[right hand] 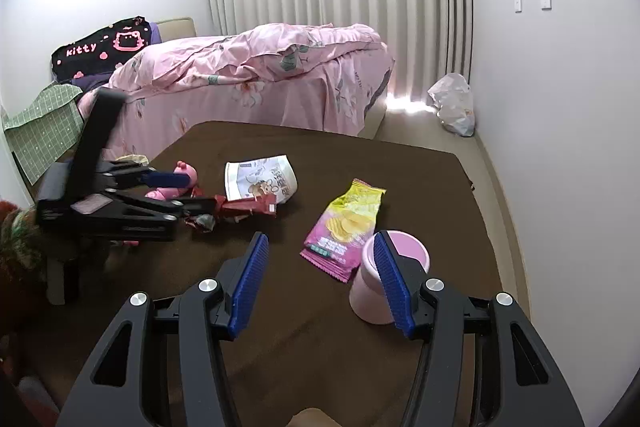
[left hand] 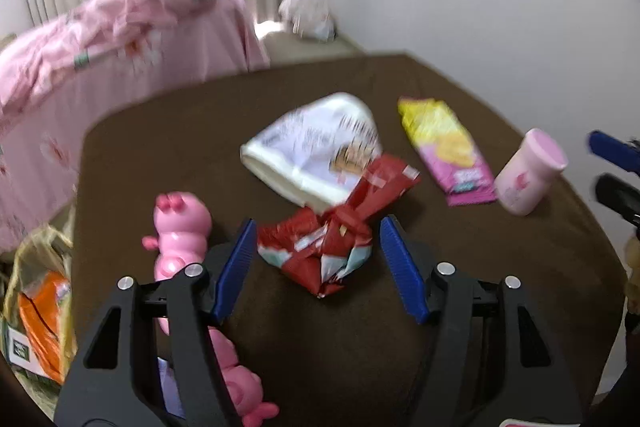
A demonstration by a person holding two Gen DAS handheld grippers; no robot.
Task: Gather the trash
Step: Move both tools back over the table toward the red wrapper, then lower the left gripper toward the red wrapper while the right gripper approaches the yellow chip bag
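Observation:
A crumpled red wrapper [left hand: 340, 239] lies on the brown table [left hand: 320, 347]. My left gripper [left hand: 318, 227] is open, its blue fingers on either side of the wrapper; it also shows in the right wrist view [right hand: 188, 193]. Behind the wrapper lies a white printed bag [left hand: 312, 147], and to the right a yellow-pink chip bag [left hand: 448, 151]. My right gripper [right hand: 320, 243] is open and empty above the table, its right finger in front of a pink cup [right hand: 384, 279]. The chip bag [right hand: 344, 227] lies just beyond it.
A pink caterpillar toy [left hand: 180, 227] lies left of the wrapper. A yellow bag with orange packaging [left hand: 40, 315] sits off the table's left edge. A pink bed [right hand: 256, 83] stands behind the table. A white plastic bag [right hand: 454, 103] sits on the floor by the wall.

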